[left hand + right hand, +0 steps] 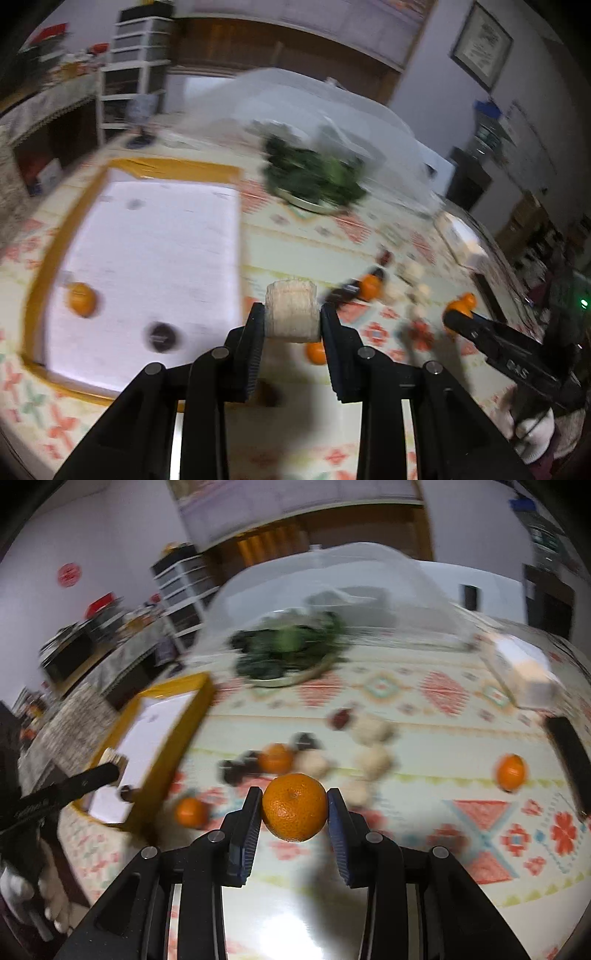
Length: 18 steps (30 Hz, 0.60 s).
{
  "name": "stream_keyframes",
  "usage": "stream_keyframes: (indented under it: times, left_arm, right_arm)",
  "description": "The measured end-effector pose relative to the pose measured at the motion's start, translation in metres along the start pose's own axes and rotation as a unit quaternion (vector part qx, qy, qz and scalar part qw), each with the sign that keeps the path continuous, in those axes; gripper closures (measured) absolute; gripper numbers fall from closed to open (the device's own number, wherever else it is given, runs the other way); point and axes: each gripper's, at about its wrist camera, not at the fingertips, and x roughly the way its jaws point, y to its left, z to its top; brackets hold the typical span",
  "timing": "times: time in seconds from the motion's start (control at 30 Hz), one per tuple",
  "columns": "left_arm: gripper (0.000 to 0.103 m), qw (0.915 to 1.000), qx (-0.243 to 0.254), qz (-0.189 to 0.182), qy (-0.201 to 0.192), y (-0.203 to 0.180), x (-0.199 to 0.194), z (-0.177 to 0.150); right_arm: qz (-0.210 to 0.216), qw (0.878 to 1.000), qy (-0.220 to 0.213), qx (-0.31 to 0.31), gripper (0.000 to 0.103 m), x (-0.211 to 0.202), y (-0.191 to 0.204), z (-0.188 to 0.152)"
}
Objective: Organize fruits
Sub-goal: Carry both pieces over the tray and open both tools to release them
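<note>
My left gripper (291, 314) is shut on a pale beige ribbed fruit (291, 310) and holds it above the table beside the yellow-rimmed tray (147, 166). The tray holds an orange (82, 298) and a dark round fruit (161, 335). My right gripper (294, 806) is shut on a tangerine (294, 806), held above the patterned tablecloth. It also shows in the left wrist view (460, 306). Loose on the cloth lie more tangerines (511, 771) (191, 812) (276, 757), dark fruits (236, 770) and pale round fruits (373, 758).
A clear dome cover (332, 590) stands over a plate of green leaves (288, 650) at the back. A white box (524, 668) and a dark flat object (569, 753) lie at the right. The tray's near rim (166, 746) stands left of my right gripper.
</note>
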Motion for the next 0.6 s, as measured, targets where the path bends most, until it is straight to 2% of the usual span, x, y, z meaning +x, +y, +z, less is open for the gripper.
stream_keyframes:
  times: [0.17, 0.33, 0.6]
  left_arm:
    - [0.073, 0.9984, -0.018, 0.052, -0.016, 0.053, -0.013, 0.016]
    - [0.073, 0.9959, -0.045, 0.077, -0.012, 0.101, -0.01, 0.031]
    - [0.073, 0.9917, -0.088, 0.091, 0.026, 0.163, 0.024, 0.042]
  right_arm:
    - [0.048, 0.998, 0.018, -0.032, 0.065, 0.027, 0.061, 0.009]
    - [0.09, 0.993, 0.044, -0.062, 0.065, 0.063, 0.123, 0.015]
    - [0.095, 0.987, 0.085, -0.098, 0.065, 0.133, 0.185, 0.019]
